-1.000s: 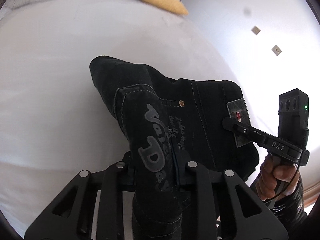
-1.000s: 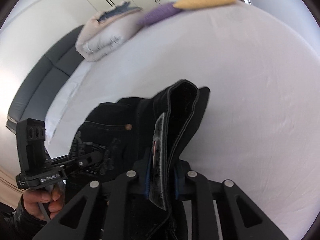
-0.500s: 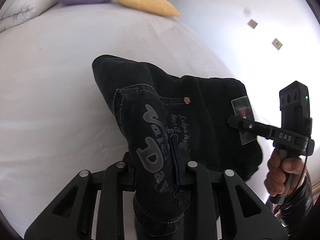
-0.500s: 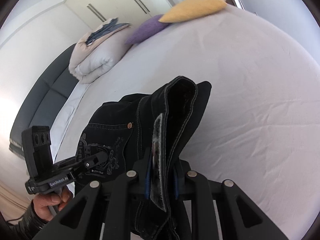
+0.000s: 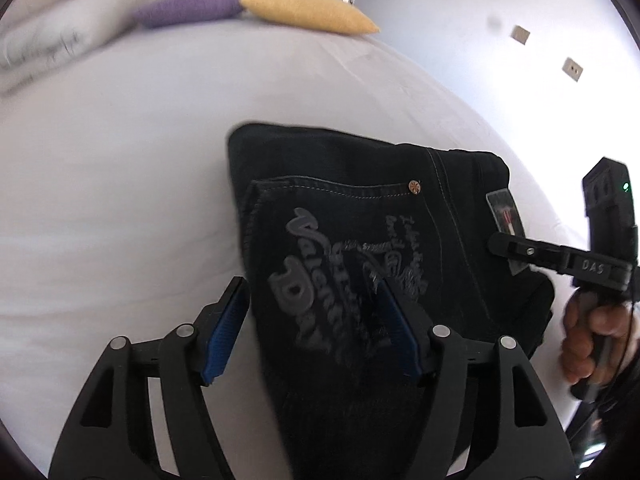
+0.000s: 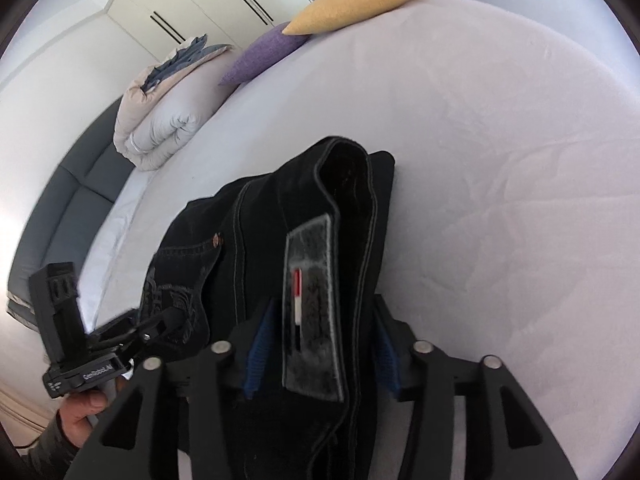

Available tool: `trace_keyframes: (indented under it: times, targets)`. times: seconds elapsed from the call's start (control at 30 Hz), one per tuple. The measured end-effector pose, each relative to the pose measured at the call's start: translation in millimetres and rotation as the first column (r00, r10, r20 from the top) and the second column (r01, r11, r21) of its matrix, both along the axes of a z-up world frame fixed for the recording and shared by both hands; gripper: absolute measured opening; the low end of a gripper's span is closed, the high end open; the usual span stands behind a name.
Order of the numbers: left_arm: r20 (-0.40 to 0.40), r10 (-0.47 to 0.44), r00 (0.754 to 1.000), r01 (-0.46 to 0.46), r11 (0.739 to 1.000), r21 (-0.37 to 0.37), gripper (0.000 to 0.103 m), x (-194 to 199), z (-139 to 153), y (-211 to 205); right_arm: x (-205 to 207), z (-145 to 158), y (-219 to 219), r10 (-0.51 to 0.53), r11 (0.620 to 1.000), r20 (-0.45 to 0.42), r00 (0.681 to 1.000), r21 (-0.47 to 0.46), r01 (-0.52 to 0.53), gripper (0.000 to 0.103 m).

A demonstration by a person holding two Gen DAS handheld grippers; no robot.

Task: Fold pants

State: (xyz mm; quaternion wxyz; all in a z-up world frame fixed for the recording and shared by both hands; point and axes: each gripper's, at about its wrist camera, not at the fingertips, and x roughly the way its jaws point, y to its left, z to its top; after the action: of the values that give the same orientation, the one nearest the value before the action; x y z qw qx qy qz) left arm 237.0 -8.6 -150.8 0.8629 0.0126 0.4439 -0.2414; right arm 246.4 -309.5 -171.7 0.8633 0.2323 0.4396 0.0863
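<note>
Nearest me, my left gripper [image 5: 312, 316] is spread wide, its blue pads clear of the cloth. My right gripper [image 6: 320, 344] is also parted and grips nothing. The black pants [image 5: 360, 240] lie between them on the white bed [image 5: 120, 160] as a folded bundle; I judge folding nearly done. Far off sit a purple cushion [image 6: 266, 54], a yellow cushion [image 6: 356, 2] and a rolled duvet [image 6: 160, 120]; nothing obstructs.

Bright daylight throughout, with the wall [image 5: 460, 8] blown out at upper right. Heavy fisheye bending and dark vignetting are seen at the edges. The folded duvet [image 5: 48, 32] is smeared by motion blur.
</note>
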Motion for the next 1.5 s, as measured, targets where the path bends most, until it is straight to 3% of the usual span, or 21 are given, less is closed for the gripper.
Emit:
trace_keyframes:
  times: [0.1, 0.17, 0.23, 0.33, 0.4, 0.43, 0.47, 0.5, 0.6, 0.73, 0.97, 1.13, 1.23, 1.5]
  targets:
    - [0.098, 0.043, 0.994, -0.046, 0.998, 0.035, 0.065, -24.7, 16.9, 14.1, -20.5, 10.6, 3.0, -0.038, 0.998, 0.002, 0.999, -0.054, 0.038, 0.056]
    - [0.191, 0.082, 0.978, -0.092, 0.995, 0.041, 0.071, -45.7, 34.4, 23.6, -38.3, 22.9, 7.3, -0.062, 0.993, 0.029, 0.998, -0.094, 0.065, 0.056]
    - [0.311, 0.122, 0.942, -0.143, 0.989, 0.045, 0.093, -71.2, 55.5, 30.7, -61.2, 41.2, 14.5, -0.087, 0.985, 0.084, 0.993, -0.142, 0.098, 0.059]
    - [0.506, 0.153, 0.849, -0.198, 0.980, 0.036, 0.103, -125.1, 99.0, 41.9, -99.1, 75.5, 29.7, -0.120, 0.961, 0.201, 0.972, -0.221, 0.164, 0.071]
    - [0.622, 0.168, 0.765, -0.246, 0.968, 0.041, 0.103, -161.3, 124.0, 42.8, -125.2, 101.9, 41.6, -0.135, 0.941, 0.297, 0.945, -0.261, 0.217, 0.083]
    - [0.654, 0.183, 0.734, -0.269, 0.963, 0.032, 0.103, -175.1, 136.9, 49.9, -139.8, 115.6, 47.4, -0.143, 0.928, 0.355, 0.924, -0.277, 0.250, 0.094]
    - [0.673, 0.204, 0.711, -0.288, 0.957, 0.015, 0.103, -189.4, 147.8, 53.7, -152.5, 127.1, 52.8, -0.151, 0.916, 0.405, 0.902, -0.287, 0.282, 0.103]
    - [0.677, 0.230, 0.699, -0.310, 0.951, -0.003, 0.103, -202.9, 156.4, 57.9, -168.9, 141.7, 59.4, -0.157, 0.898, 0.468, 0.870, -0.298, 0.323, 0.103]
    - [0.642, 0.256, 0.722, -0.334, 0.943, -0.001, 0.103, -231.4, 181.4, 67.1, -202.1, 172.6, 73.1, -0.162, 0.865, 0.570, 0.805, -0.310, 0.394, 0.103]
    - [0.639, 0.274, 0.718, -0.337, 0.941, -0.025, 0.103, -265.7, 206.9, 82.9, -236.6, 210.7, 81.9, -0.173, 0.829, 0.674, 0.718, -0.294, 0.476, 0.103]
    - [0.504, 0.315, 0.805, -0.382, 0.923, 0.034, 0.103, -293.3, 215.1, 95.1, -272.5, 265.3, 103.3, -0.137, 0.811, 0.734, 0.665, -0.302, 0.501, 0.103]
    - [0.401, 0.314, 0.861, -0.361, 0.931, 0.048, 0.103, -296.6, 194.5, 90.2, -274.5, 258.0, 120.0, -0.125, 0.811, 0.642, 0.756, -0.373, 0.450, 0.103]
    - [0.361, 0.301, 0.882, -0.345, 0.936, 0.062, 0.103, -289.6, 175.7, 79.2, -271.5, 243.7, 124.5, -0.151, 0.829, 0.578, 0.802, -0.368, 0.421, 0.103]
    - [0.313, 0.297, 0.902, -0.335, 0.939, 0.074, 0.103, -267.7, 152.4, 69.8, -258.1, 210.1, 130.0, -0.202, 0.827, 0.476, 0.856, -0.386, 0.409, 0.103]
